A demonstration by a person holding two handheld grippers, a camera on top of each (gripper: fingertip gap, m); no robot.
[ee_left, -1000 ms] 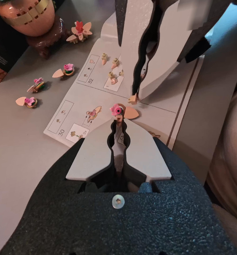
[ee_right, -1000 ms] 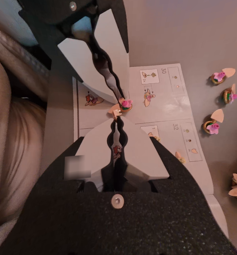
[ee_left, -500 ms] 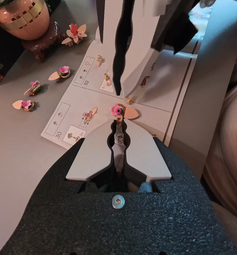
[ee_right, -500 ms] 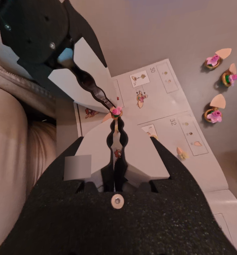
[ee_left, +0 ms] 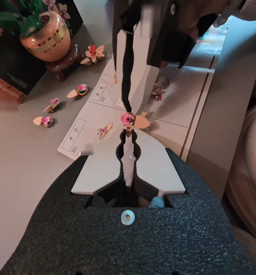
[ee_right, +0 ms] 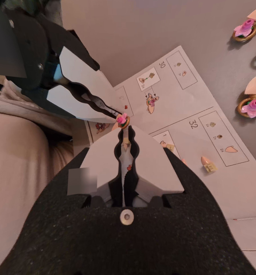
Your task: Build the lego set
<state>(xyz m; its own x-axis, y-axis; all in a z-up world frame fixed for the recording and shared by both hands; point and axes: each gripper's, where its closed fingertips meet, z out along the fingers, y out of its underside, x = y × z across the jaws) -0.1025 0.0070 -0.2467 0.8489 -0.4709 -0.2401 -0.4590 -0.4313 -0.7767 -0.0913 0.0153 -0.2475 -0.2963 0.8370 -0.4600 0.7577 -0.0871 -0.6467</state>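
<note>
The left gripper point(ee_left: 128, 131) is pinching the tan stub of a pink flower piece point(ee_left: 126, 118) above the instruction sheet point(ee_left: 82, 134). The right gripper point(ee_right: 125, 128), which a second ago was carrying a small tan piece point(ee_left: 145, 113) now lying on the sheet, is arriving at the flower's gold ring with its tongs slightly parted and gripping nothing. Motion blur is hiding whether they touch the ring, and the potted plant point(ee_left: 46, 44) beyond is smearing.

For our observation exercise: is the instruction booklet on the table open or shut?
Open: the instruction booklet lies spread flat, printed steps showing.
</note>
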